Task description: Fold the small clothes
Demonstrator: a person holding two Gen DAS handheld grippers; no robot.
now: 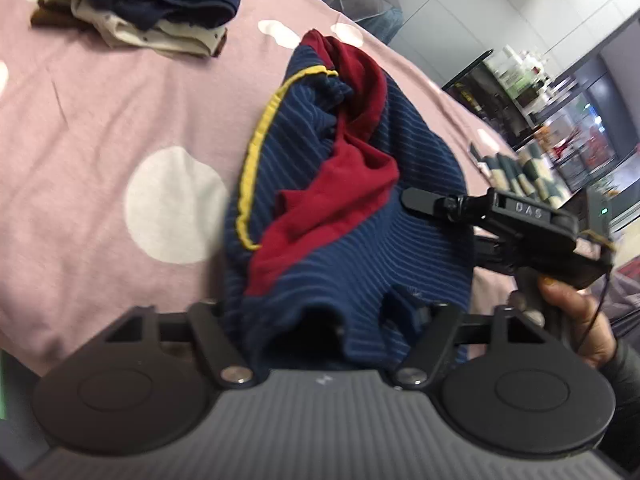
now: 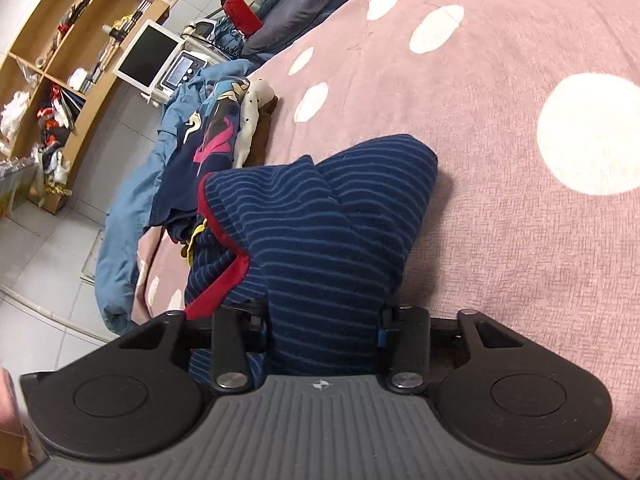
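Only left view shows garment's (image 1: pixel 352 216) yellow trim (image 1: pixel 256 148).

A big pink bed cover with white dots (image 2: pixel 500 128) fills most of the room. Beside the bed, a wooden shelf (image 2: pixel 80 52) full of small stuff stands on the grey tiled floor (image 2: pixel 36 280). A white screen (image 2: pixel 146 56) stands between the shelf and the bed.

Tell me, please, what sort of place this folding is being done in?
Probably a lived-in bedroom: the clothes lie on a pink polka-dot bedspread, a wooden cubby shelf stands cluttered by the wall, and a pile of clothes sits farther back.
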